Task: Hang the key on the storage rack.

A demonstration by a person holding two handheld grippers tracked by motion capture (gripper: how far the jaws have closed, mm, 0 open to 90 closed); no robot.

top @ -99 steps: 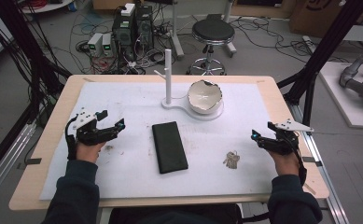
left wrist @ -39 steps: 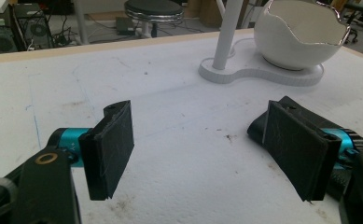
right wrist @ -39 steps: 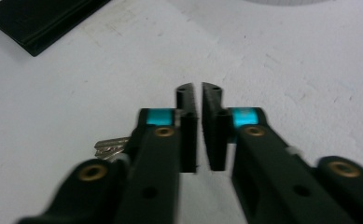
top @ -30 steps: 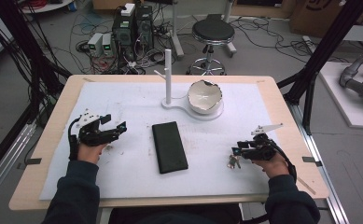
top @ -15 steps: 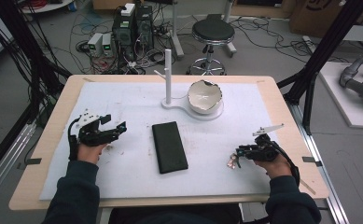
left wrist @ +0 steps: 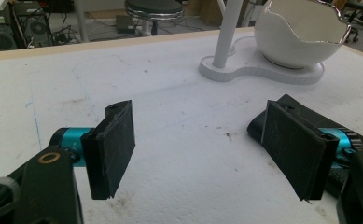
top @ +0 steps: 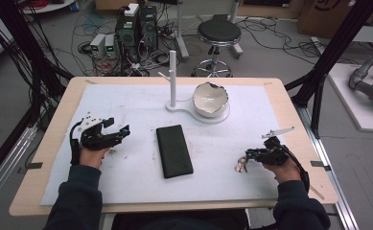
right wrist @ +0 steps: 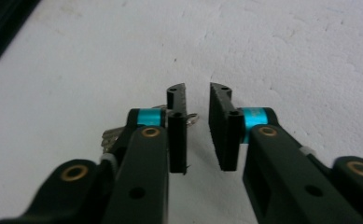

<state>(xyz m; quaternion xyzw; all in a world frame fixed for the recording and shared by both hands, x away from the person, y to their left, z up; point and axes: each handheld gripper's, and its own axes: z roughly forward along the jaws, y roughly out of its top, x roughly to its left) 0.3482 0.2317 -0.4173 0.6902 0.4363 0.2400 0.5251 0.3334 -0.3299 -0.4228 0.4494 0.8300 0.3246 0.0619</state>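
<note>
A small bunch of metal keys (top: 241, 166) lies on the white mat at the near right. My right gripper (top: 249, 155) is lowered right at the keys, its jaws a narrow gap apart. In the right gripper view the keys (right wrist: 111, 136) sit beside and behind one jaw, a thin ring poking into the gap of the right gripper (right wrist: 198, 93) without being clamped. My left gripper (top: 117, 125) rests on the mat at the left, wide open with only bare mat between the jaws of the left gripper (left wrist: 207, 149).
A flat black rectangular case (top: 174, 151) lies mid-table. Behind it stands a white base with an upright post (top: 172, 76) and a broken-egg-shaped white bowl (top: 212, 99). The bowl (left wrist: 305, 32) and post (left wrist: 228, 32) lie ahead of the left gripper.
My right gripper moved left and nearer across the mat to the keys, tilted down, and its jaws narrowed. The left hand stayed almost still.
</note>
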